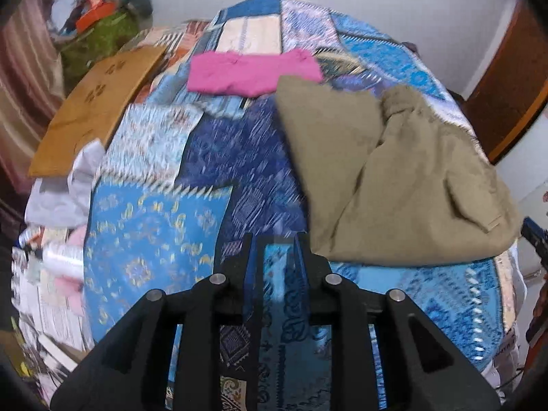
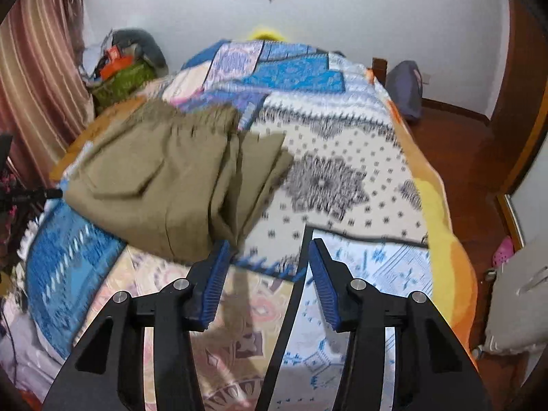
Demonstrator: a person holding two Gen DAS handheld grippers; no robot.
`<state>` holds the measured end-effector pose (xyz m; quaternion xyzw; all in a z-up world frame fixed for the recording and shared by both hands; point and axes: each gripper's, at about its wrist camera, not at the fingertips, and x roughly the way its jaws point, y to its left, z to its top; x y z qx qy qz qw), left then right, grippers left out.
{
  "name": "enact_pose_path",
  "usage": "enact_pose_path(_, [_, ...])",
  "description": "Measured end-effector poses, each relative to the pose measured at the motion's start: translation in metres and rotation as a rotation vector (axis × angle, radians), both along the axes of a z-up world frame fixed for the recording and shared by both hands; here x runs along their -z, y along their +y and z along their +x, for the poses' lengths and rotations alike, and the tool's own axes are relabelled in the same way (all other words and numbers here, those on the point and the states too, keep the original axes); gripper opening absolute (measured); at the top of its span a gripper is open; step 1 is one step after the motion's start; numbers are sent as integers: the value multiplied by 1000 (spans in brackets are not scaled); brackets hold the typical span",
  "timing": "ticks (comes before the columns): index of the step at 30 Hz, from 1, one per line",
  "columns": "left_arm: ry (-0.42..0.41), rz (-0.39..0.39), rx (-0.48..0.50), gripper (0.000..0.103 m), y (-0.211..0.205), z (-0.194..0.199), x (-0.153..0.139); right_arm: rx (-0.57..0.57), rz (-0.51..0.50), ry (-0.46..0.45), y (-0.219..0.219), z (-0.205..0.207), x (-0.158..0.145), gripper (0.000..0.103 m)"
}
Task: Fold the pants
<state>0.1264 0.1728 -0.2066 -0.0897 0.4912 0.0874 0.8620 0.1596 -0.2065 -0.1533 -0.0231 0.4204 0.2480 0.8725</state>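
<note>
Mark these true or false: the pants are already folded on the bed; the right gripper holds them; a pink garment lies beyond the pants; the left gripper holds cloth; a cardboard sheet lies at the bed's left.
1. The pants lie folded on the bed. True.
2. The right gripper holds the pants. False: its jaws stand apart with nothing between them.
3. A pink garment lies beyond the pants. True.
4. The left gripper holds cloth. False: nothing is between its jaws.
5. A cardboard sheet lies at the bed's left. True.
</note>
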Motion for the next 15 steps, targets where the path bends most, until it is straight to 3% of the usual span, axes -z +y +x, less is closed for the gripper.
enact_pose_path(3, [-55,26,84,24,-20,12,-20,-15,50,-41,5,7,-15,45])
enact_pose_path(7, [-110,37,220,35,-60,40,-37,-71,91,-67,31,21,-25,45])
enact_pose_path(12, [-115,-16,379,35,-106,81,-32,-171,102,-46,75,39,-16,45])
enact_pose_path(15, [-92,-2,434,35,-125,103,-19,-258,71,9,103,52,-3,45])
